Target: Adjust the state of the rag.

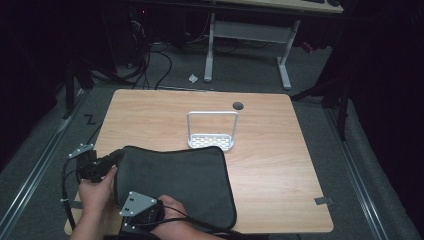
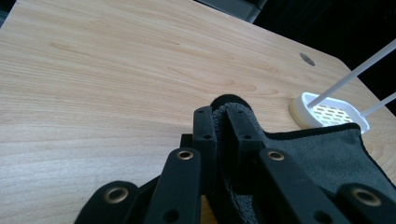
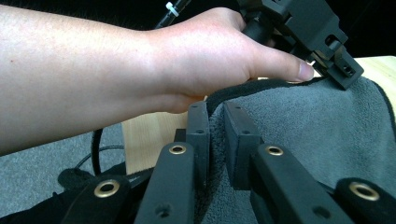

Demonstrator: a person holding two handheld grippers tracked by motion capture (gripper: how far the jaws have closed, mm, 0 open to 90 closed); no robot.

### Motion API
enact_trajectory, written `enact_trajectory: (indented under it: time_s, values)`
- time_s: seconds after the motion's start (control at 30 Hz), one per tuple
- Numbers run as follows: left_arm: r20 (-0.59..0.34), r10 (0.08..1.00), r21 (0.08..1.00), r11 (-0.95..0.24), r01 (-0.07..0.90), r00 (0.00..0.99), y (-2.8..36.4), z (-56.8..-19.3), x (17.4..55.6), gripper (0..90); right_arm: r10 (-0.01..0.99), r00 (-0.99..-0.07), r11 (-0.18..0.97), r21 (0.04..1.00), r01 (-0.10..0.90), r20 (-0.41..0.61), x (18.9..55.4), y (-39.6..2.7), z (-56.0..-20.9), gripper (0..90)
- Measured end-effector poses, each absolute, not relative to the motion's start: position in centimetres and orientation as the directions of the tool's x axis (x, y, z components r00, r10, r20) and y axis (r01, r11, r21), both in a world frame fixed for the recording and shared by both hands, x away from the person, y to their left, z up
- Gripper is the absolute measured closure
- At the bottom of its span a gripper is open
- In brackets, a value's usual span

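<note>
A dark grey cloth (image 1: 175,182) with a black hem lies flat on the near left part of the wooden table (image 1: 280,165). My left gripper (image 1: 116,156) is shut on the cloth's far left corner (image 2: 229,103), pinched between its jaws. My right gripper (image 1: 134,212) sits at the cloth's near left edge and is shut on a fold of the cloth (image 3: 215,130). In the right gripper view the person's left hand (image 3: 210,51) holds the left gripper (image 3: 348,74) just above the cloth.
A white rack (image 1: 212,131) with a perforated base (image 2: 331,113) and a tall loop handle stands mid-table, just beyond the cloth's far edge. A round cable hole (image 1: 238,105) is behind it. A white desk frame (image 1: 247,45) stands on the floor past the table.
</note>
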State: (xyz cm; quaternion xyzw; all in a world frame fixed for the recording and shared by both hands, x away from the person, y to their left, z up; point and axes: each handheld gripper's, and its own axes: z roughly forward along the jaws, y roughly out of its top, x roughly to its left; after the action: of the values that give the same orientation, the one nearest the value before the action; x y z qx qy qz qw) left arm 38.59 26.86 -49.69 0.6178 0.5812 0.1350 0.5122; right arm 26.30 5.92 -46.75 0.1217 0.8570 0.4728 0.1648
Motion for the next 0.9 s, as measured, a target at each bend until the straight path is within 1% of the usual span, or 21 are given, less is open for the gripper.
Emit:
enact_trajectory:
  time_s: [0.2, 0.47, 0.67, 0.9]
  values:
    - [-0.405, 0.868, 0.787, 0.172, 0.592, 0.286, 24.2, -49.0, 39.0, 83.2, 0.405, -0.898, 0.510, 0.858, 0.065, -0.173, 26.4, 3.5, -46.5, 81.9]
    - [-0.376, 0.871, 0.800, 0.132, 0.585, 0.317, 19.4, -48.5, 40.0, 83.1, 0.485, -0.856, 0.494, 0.864, 0.101, -0.177, 26.3, -2.0, -46.1, 81.4]
    - [-0.374, 0.862, 0.799, 0.113, 0.591, 0.342, 15.7, -48.6, 40.9, 83.1, 0.550, -0.817, 0.489, 0.860, 0.147, -0.173, 26.4, -6.6, -46.5, 81.2]
    - [-0.353, 0.850, 0.804, 0.062, 0.592, 0.391, 11.4, -48.5, 41.3, 82.9, 0.610, -0.777, 0.483, 0.850, 0.211, -0.154, 26.0, -11.2, -47.5, 80.9]
